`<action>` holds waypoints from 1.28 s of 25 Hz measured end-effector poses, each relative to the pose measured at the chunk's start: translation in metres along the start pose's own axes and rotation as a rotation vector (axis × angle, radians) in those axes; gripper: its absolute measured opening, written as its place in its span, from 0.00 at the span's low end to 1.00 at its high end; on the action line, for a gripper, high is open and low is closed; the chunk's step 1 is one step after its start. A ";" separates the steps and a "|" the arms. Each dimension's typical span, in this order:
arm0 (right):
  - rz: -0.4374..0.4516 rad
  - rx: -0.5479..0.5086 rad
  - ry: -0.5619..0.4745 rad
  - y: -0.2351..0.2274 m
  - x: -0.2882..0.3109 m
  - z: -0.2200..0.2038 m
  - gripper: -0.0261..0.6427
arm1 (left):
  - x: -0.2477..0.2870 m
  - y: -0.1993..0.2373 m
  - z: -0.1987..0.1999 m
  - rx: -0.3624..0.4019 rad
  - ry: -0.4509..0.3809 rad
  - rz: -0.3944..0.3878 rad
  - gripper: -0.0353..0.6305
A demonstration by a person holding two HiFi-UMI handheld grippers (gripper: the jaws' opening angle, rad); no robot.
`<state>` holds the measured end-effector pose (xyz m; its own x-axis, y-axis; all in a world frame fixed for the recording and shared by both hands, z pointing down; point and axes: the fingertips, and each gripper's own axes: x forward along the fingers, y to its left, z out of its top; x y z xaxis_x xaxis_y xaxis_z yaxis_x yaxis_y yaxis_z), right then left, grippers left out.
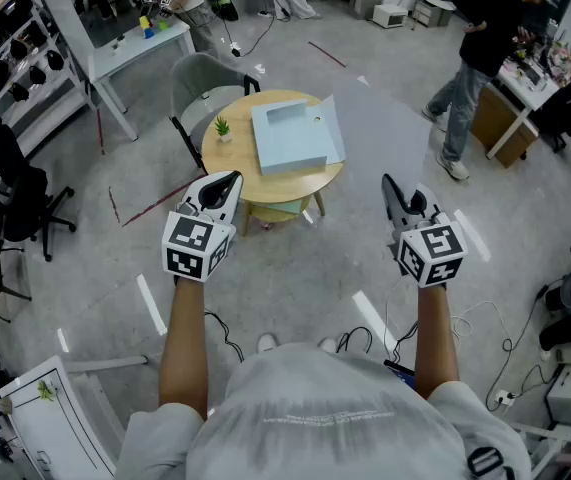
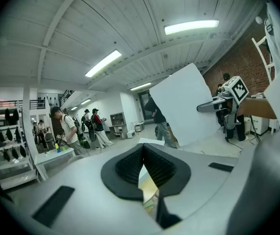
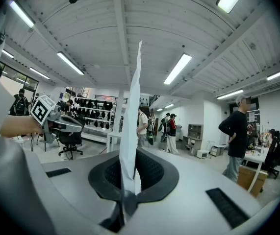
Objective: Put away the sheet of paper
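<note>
Sheet of paper hangs at 1 o'clock, clamped tight by its edge in the right gripper. The left gripper is closed on nothing. Best bet: carry it slowly to the light-blue box at 12 o'clock, no flapping.

Head view: overhead, aimed steeply down, well above the round surface and the floor.
Left gripper view: close behind its own fingers, facing level across the room; right gripper at its right side.
Right gripper view: same mounting; left gripper at its left side.
Shared by all three: sheet of paper.
</note>
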<state>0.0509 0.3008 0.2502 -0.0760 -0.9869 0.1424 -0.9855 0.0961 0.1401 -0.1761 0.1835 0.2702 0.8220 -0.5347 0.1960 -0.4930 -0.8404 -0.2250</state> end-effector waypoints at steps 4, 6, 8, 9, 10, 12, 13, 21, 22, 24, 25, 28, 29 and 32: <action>0.013 -0.008 -0.002 -0.002 -0.004 -0.001 0.08 | 0.003 -0.010 0.001 0.018 0.003 -0.003 0.08; 0.024 -0.003 -0.004 -0.004 -0.006 -0.004 0.08 | 0.005 -0.015 0.000 0.025 0.010 -0.006 0.08; 0.036 0.011 -0.008 -0.008 -0.008 -0.008 0.08 | 0.007 -0.021 -0.002 0.025 0.019 -0.005 0.08; 0.045 0.021 -0.010 -0.011 -0.009 -0.009 0.08 | 0.009 -0.024 -0.003 0.023 0.023 -0.002 0.08; 0.056 0.031 -0.014 -0.013 -0.010 -0.010 0.08 | 0.011 -0.026 -0.003 0.020 0.026 0.002 0.08; 0.081 0.036 -0.018 -0.017 -0.012 -0.012 0.08 | 0.015 -0.032 -0.004 0.014 0.032 0.012 0.08; 0.096 0.029 -0.017 -0.020 -0.013 -0.014 0.08 | 0.018 -0.035 -0.004 0.010 0.035 0.018 0.08; 0.175 0.070 -0.042 -0.057 -0.018 -0.024 0.08 | 0.039 -0.062 0.000 -0.033 0.052 0.069 0.08; 0.177 0.069 -0.038 -0.062 -0.015 -0.025 0.08 | 0.043 -0.062 0.000 -0.038 0.057 0.073 0.08; 0.179 0.078 -0.030 -0.069 -0.009 -0.030 0.08 | 0.049 -0.061 -0.004 -0.048 0.069 0.075 0.08; 0.178 0.085 -0.028 -0.072 -0.005 -0.032 0.08 | 0.052 -0.058 -0.006 -0.049 0.074 0.077 0.08; 0.167 0.099 -0.016 -0.081 0.012 -0.039 0.08 | 0.067 -0.042 -0.012 -0.056 0.082 0.091 0.08; 0.165 0.101 -0.009 -0.083 0.019 -0.041 0.08 | 0.072 -0.037 -0.015 -0.061 0.085 0.094 0.08; 0.164 0.095 0.014 -0.087 0.043 -0.047 0.08 | 0.092 -0.019 -0.028 -0.058 0.097 0.094 0.08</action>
<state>0.1403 0.2562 0.2903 -0.2357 -0.9570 0.1690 -0.9699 0.2426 0.0211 -0.0992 0.1475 0.3187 0.7415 -0.6150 0.2682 -0.5845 -0.7884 -0.1918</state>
